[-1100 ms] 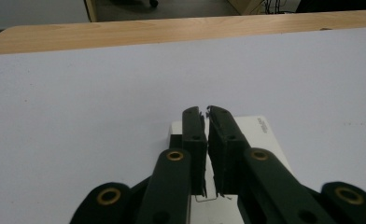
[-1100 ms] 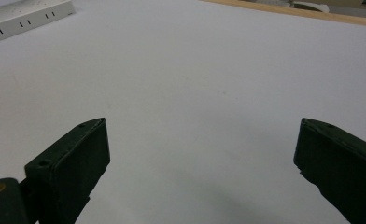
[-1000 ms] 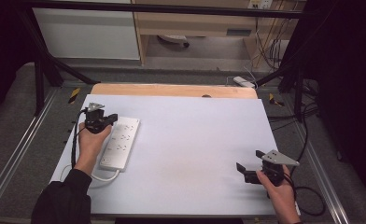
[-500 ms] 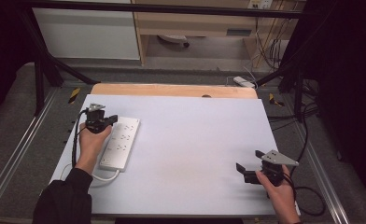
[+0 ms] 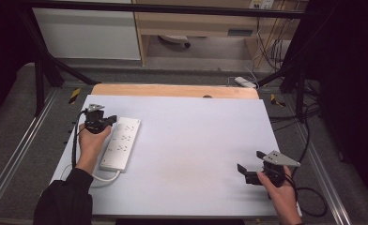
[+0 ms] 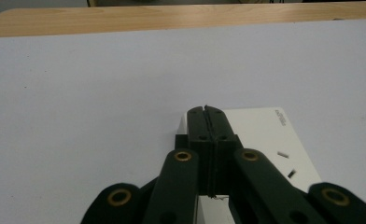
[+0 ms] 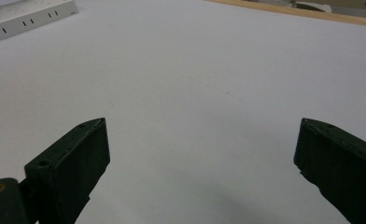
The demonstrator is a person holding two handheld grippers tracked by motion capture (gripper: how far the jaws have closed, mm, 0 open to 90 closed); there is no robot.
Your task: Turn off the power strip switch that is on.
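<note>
Counter (image 5: 187, 140) surface, white, carries a white power strip (image 5: 121, 143) lying lengthwise near its left edge. Left gripper (image 5: 108, 121), its forearm reaching up from the near edge, hovers over the strip's far left corner with jaws pressed together on nothing. Right gripper (image 5: 242, 172) sits low at the near right, jaws spread wide, well apart from the strip.

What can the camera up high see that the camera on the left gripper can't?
High view: the person's two hands, the right gripper with jaws wide apart near the table's front right corner, the power strip's white cord, and the grey floor around the table. Left gripper view: a close look at the left gripper, jaws shut together above the power strip. Both: the white power strip, the white table top and its wooden far edge.
</note>
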